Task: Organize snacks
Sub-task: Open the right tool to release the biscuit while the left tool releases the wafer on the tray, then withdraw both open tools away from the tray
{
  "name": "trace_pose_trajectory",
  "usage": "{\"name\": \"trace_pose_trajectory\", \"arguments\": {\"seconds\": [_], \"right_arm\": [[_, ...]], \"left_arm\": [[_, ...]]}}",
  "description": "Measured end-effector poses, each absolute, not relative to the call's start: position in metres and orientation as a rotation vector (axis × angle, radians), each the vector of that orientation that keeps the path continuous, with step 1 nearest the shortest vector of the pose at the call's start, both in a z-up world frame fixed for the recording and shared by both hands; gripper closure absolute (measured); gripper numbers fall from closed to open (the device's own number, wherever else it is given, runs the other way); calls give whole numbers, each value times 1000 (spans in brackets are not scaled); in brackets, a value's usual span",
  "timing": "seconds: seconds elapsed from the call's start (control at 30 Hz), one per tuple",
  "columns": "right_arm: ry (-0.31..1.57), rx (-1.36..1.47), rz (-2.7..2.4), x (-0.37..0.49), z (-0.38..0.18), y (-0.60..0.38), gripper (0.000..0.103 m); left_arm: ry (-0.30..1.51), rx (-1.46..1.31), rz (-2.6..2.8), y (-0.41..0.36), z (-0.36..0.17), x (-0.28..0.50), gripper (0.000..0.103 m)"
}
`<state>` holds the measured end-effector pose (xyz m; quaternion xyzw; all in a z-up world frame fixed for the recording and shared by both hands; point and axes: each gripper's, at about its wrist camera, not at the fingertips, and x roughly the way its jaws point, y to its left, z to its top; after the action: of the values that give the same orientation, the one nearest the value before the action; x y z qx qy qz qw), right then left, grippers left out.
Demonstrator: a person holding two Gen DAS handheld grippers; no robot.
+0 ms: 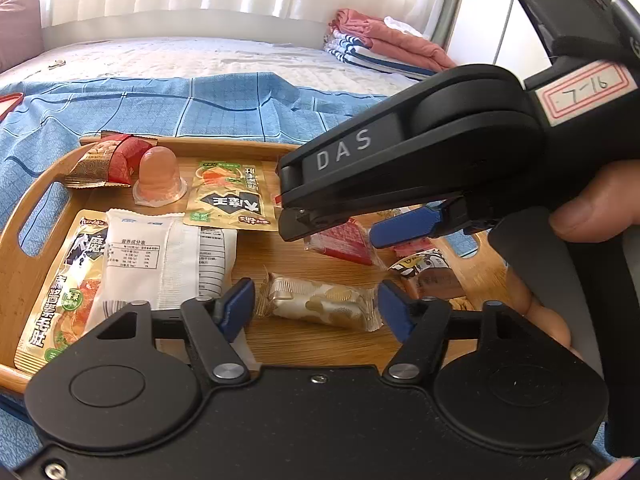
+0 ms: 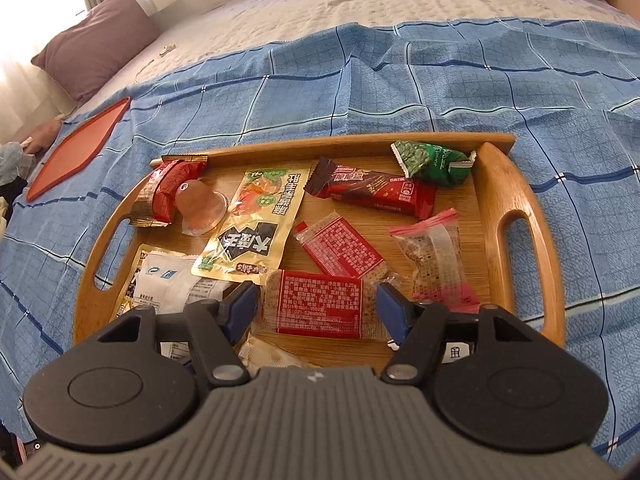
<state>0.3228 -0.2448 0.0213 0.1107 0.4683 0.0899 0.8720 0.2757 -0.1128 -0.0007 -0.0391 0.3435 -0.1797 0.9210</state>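
A wooden tray on the bed holds several snack packets. My left gripper is open, its blue fingers either side of a gold-and-white wrapped cake without squeezing it. My right gripper is open around a red-labelled clear packet lying flat on the tray. The right gripper's body reaches in from the right in the left wrist view. A yellow pouch, a pink jelly cup, a white packet and a dark red bar lie on the tray.
A green packet sits at the tray's far right corner. The tray rests on a blue checked sheet. A red flat lid lies left. A purple pillow and folded clothes lie on the bed.
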Motion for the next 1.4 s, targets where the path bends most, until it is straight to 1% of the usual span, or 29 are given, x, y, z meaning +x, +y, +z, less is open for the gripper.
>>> {"name": "trace_pose_trajectory", "arguments": {"seconds": [0.03,0.1,0.2,0.3,0.43,0.6,0.77,0.83,1.07,1.2,1.4], "right_arm": [[976,234,188,322,22,-246,31],[970,243,184,320,23,-248,25],[961,258,191,318,28,-250,24],[953,254,189,315,33,-250,22],[931,260,187,307,44,-253,19],[892,253,171,292,59,-255,14],[850,231,161,270,71,-256,13],[830,225,156,260,76,-256,12],[731,170,134,218,97,-252,8],[668,141,127,193,106,-249,4],[607,102,119,160,111,-242,0]], "left_arm": [[706,-77,-366,-113,-1,276,30],[708,-74,-357,-113,0,274,25],[710,-89,-354,-110,3,274,24],[705,-86,-348,-108,9,271,17],[687,-75,-352,-105,18,263,13],[678,-44,-330,-99,31,252,12],[667,-26,-295,-85,42,240,11],[659,-17,-273,-79,46,234,3],[640,-17,-230,-57,64,208,2],[628,-22,-222,-48,72,190,1],[629,-43,-209,-35,79,164,0]]}}
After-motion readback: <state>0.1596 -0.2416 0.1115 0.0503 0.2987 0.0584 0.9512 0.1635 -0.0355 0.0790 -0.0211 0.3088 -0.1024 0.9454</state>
